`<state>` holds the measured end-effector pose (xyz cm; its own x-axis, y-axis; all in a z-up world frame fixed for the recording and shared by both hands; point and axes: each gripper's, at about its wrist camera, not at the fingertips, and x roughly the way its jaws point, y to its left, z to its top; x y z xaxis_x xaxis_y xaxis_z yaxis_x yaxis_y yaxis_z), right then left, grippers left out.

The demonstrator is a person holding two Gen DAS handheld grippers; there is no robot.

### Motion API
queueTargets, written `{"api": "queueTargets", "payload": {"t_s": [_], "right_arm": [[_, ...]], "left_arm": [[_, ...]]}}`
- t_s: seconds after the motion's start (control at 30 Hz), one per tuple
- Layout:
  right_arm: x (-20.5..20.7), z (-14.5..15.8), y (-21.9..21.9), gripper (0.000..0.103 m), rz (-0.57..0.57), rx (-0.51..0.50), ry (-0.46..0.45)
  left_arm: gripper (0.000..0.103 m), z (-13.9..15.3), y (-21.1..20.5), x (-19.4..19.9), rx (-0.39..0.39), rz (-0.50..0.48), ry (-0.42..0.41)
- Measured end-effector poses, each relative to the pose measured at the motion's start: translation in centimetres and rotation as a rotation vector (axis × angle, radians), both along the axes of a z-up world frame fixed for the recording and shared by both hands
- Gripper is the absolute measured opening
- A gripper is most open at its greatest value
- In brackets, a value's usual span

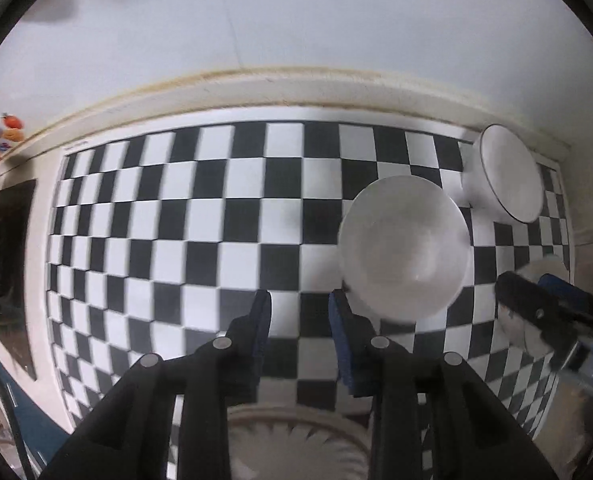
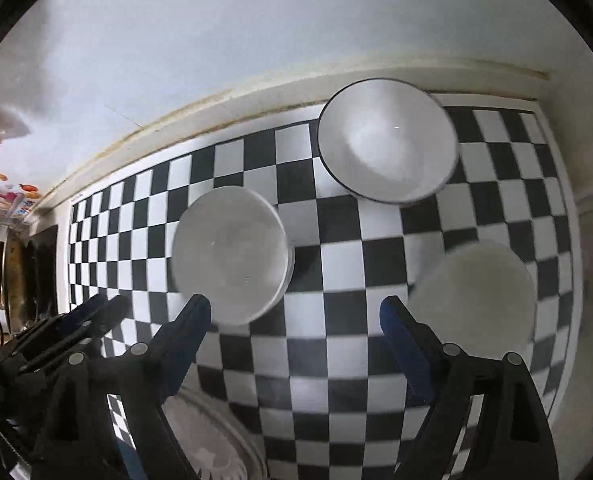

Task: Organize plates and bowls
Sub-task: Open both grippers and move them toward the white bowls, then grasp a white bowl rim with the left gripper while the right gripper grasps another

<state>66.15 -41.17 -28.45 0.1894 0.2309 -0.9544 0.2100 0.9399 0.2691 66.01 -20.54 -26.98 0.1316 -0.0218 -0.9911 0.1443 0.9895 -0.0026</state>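
A plain white bowl (image 1: pixel 404 248) (image 2: pixel 230 254) sits on the checkered mat, just ahead and right of my left gripper (image 1: pixel 300 312), which is open and empty above the mat. A white bowl with a dark rim (image 1: pixel 508 174) (image 2: pixel 388 142) stands at the back. A third white bowl (image 2: pixel 476 300) lies right of my right gripper (image 2: pixel 294 310), which is open wide and empty. A patterned white plate (image 1: pixel 296 440) (image 2: pixel 212 440) lies below the grippers at the mat's near edge. The right gripper shows in the left wrist view (image 1: pixel 536 300); the left one shows in the right wrist view (image 2: pixel 92 312).
The black-and-white checkered mat (image 1: pixel 176 240) (image 2: pixel 336 360) covers a counter against a white wall (image 1: pixel 296 20). A raised cream ledge (image 1: pixel 256 84) runs along the back. Dark shapes and colourful stickers (image 1: pixel 0 128) lie at the far left.
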Motion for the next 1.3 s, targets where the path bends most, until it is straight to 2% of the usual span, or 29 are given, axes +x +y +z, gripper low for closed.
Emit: {"api": "queueTargets", "payload": {"t_s": [0.17, 0.27, 0.33, 0.47, 0.53, 0.6, 0.67, 0.73, 0.83, 1.1, 1.3], "right_arm": [[2.5, -3.2, 0.3, 0.083, 0.033, 0.009, 0.055], [3.3, -4.7, 0.5, 0.076, 0.040, 0.029, 0.082], [3.8, -5.7, 0.5, 0.068, 0.039, 0.054, 0.097], [4.5, -6.9, 0.9, 0.061, 0.055, 0.071, 0.120], [4.7, -7.5, 1.1, 0.049, 0.061, 0.072, 0.132], [4.9, -8.0, 1.0, 0.042, 0.055, 0.084, 0.145], [5.0, -8.4, 0.9, 0.033, 0.052, 0.089, 0.156], [5.0, -8.7, 0.9, 0.014, 0.054, 0.080, 0.162], [5.0, -8.9, 0.9, 0.009, 0.043, 0.100, 0.166], [4.2, -7.7, 1.1, 0.008, 0.065, 0.072, 0.138], [2.3, -4.8, 0.7, 0.008, 0.058, 0.090, 0.111]], "left_arm": [[0.027, -3.5, -1.2, 2.3, -0.026, 0.006, 0.100], [0.027, -4.9, -1.4, 3.2, -0.056, 0.007, 0.154], [0.027, -5.7, -1.7, 3.8, -0.067, -0.004, 0.167], [0.027, -6.6, -2.0, 4.3, -0.065, -0.013, 0.181], [0.025, -7.1, -1.9, 4.6, -0.087, -0.012, 0.196], [0.015, -7.5, -1.8, 4.8, -0.100, -0.002, 0.201], [0.013, -7.9, -1.7, 4.8, -0.118, 0.005, 0.208], [0.010, -8.0, -1.5, 5.0, -0.126, 0.007, 0.209], [0.010, -7.9, -1.3, 4.8, -0.142, 0.012, 0.199], [0.010, -6.8, 0.2, 3.7, -0.160, 0.009, 0.188], [0.010, -3.3, 0.1, 1.6, -0.160, -0.033, 0.150]]}}
